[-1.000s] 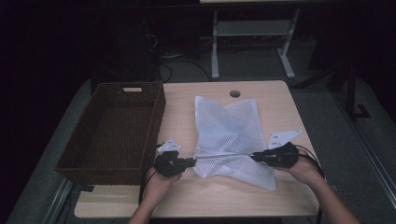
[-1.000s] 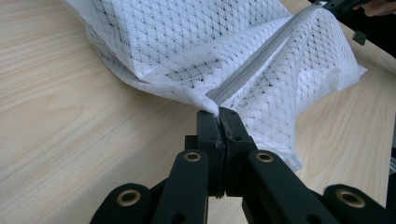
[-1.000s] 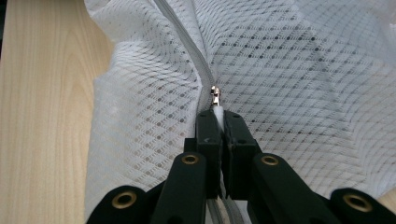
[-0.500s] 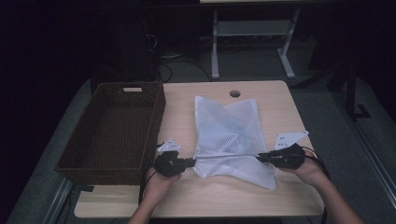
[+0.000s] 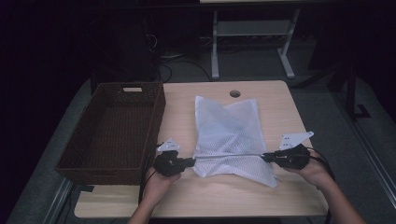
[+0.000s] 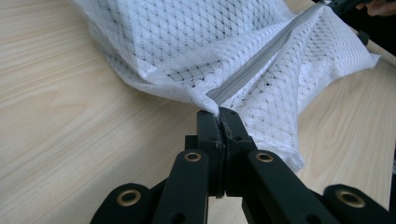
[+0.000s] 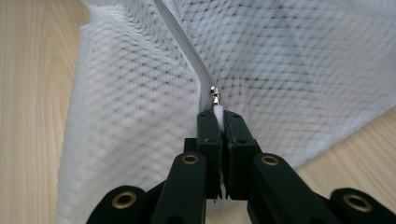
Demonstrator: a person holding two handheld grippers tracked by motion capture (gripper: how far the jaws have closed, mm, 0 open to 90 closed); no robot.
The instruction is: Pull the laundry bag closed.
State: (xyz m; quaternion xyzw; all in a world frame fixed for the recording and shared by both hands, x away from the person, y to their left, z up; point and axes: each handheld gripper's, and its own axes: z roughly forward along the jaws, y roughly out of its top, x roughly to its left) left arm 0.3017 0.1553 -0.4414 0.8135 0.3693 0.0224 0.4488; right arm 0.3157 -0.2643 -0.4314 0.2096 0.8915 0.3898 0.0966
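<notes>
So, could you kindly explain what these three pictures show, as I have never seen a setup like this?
There is no robot here: a person holds a hand tool with two black fingers in each hand. The wide picture comes from a camera above the table. The two close-ups come from cameras riding on the tools and looking along their fingers. On the table lie a white mesh laundry bag and, to its left, an empty brown wicker basket. The left gripper is shut on the bag's corner at one end of the grey zipper. The right gripper is shut on the white tab at the zipper pull. The zipper is stretched taut between them.
</notes>
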